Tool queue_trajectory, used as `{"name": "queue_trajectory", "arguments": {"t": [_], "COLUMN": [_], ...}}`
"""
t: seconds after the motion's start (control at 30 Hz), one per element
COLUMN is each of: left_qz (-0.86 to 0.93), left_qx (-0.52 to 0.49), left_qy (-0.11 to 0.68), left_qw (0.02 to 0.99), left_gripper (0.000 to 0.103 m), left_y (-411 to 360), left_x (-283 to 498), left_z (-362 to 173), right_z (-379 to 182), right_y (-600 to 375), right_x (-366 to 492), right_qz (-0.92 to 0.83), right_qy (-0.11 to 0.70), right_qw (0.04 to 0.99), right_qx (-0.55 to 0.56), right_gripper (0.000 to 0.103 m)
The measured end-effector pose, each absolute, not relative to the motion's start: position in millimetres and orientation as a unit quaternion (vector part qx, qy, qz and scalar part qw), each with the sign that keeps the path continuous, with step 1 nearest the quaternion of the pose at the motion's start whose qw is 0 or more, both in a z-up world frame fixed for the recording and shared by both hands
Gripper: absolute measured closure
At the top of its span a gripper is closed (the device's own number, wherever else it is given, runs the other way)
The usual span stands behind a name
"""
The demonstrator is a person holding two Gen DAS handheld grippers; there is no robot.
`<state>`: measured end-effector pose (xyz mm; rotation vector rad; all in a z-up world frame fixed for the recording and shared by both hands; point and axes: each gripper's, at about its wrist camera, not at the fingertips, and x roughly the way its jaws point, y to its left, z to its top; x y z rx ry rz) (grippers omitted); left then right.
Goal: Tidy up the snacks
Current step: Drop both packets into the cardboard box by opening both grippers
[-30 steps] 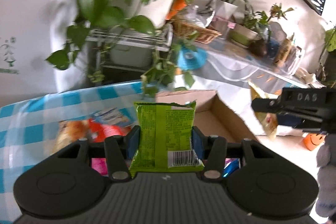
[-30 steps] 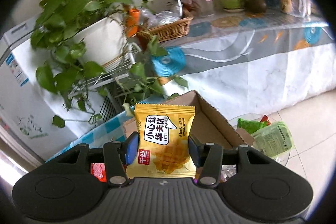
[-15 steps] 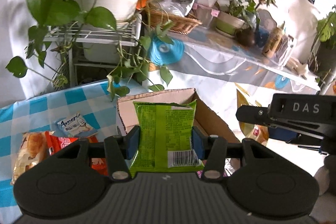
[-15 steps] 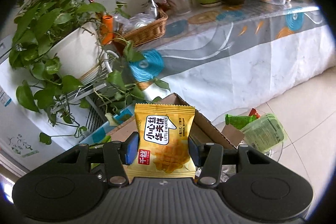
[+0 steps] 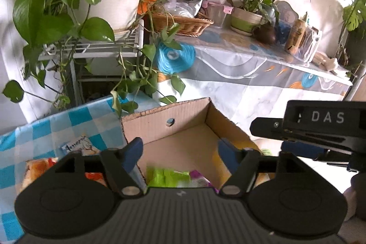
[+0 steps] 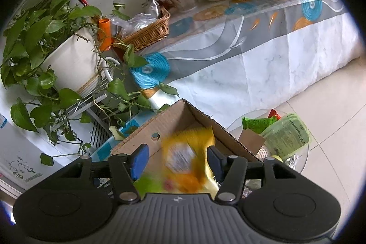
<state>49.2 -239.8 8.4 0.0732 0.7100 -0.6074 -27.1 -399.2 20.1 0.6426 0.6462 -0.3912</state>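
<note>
Left gripper (image 5: 179, 153): fingers have just opened wide; green packet (image 5: 168, 177), gripped a moment ago, now lies blurred in the cardboard box (image 5: 183, 127).
Right gripper (image 6: 176, 160): fingers just parted; yellow waffle packet (image 6: 187, 157) dropping loose into the box.
Meaning: both snacks delivered; more wait on the checked bench (image 5: 45, 129).

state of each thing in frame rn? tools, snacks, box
left tool: open, jaws just opened, nothing between the pads
right tool: open, jaws just opened, yellow packet between them but free
green packet: blurred, down inside the box
yellow waffle packet: motion-blurred, tilted, over the box
cardboard box: open-topped, snacks in its near end
blue-and-white packet: lying on the checked cloth
</note>
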Motion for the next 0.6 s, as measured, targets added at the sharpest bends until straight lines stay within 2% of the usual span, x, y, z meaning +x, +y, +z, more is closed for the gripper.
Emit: {"name": "queue_trajectory", "arguments": {"t": [0.17, 0.6], "left_qz": [-0.287, -0.266], "left_qx": [0.047, 0.049], "left_qy": [0.338, 0.329], "left_qw": [0.895, 0.905], "left_gripper": [0.027, 0.026], "left_y": [-233.2, -176.1], "left_x": [50.2, 68.5], "left_z": [11.7, 25.5], "right_z": [20.3, 23.3], "right_y": [-397.2, -381.2], "right_x": [-27.0, -16.0], "right_qz": [-0.184, -0.141], "right_qy": [0.309, 0.303], "right_qw": [0.881, 0.896], "right_qx": [0.306, 0.293], "right_gripper": [0.033, 0.028]}}
